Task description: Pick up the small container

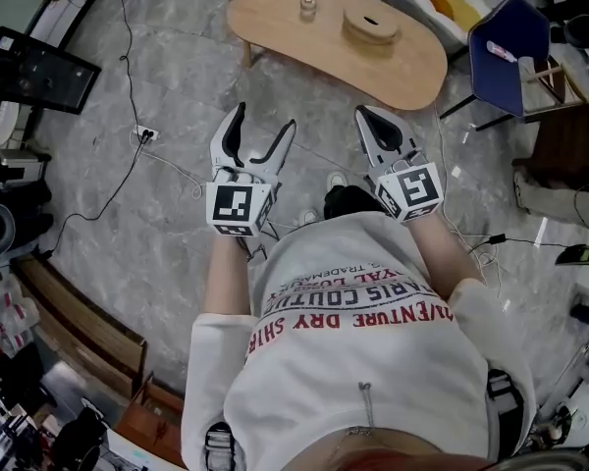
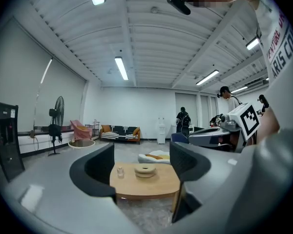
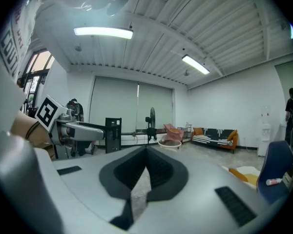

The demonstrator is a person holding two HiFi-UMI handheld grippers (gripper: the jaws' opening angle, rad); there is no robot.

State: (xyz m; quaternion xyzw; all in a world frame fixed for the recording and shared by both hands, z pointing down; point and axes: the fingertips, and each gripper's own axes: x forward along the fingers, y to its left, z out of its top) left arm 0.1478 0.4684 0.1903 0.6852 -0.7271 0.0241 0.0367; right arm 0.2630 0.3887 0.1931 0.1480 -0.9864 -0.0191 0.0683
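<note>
**A:** How are the arms held?

**B:** Both forearms reach forward from the white sweatshirt (image 1: 363,361), side by side. Each hand points its gripper toward the wooden table (image 1: 304,52). Both stop short of the table's near edge, over the grey floor.

**A:** And the jaws?

**B:** The left gripper (image 1: 265,116) has its jaws spread wide with nothing between them. In the left gripper view the table shows far off through the gap. The right gripper (image 1: 365,116) has its jaws pressed together at the tips, with nothing pinched.

**A:** Where is the small container?

**B:** The small container (image 1: 307,6) stands upright on the table, toward the left half of the top and well apart from both grippers. It looks like a little clear jar with a cap. I can't tell what is inside it.

**A:** Anything else on the table?

**B:** A round wooden box (image 1: 371,25) sits to the right of the container, near it but not touching. It has a dark slot in its top, and its inside is hidden.

**A:** Around the table?

**B:** A blue chair (image 1: 506,47) stands off the table's right end.
</note>
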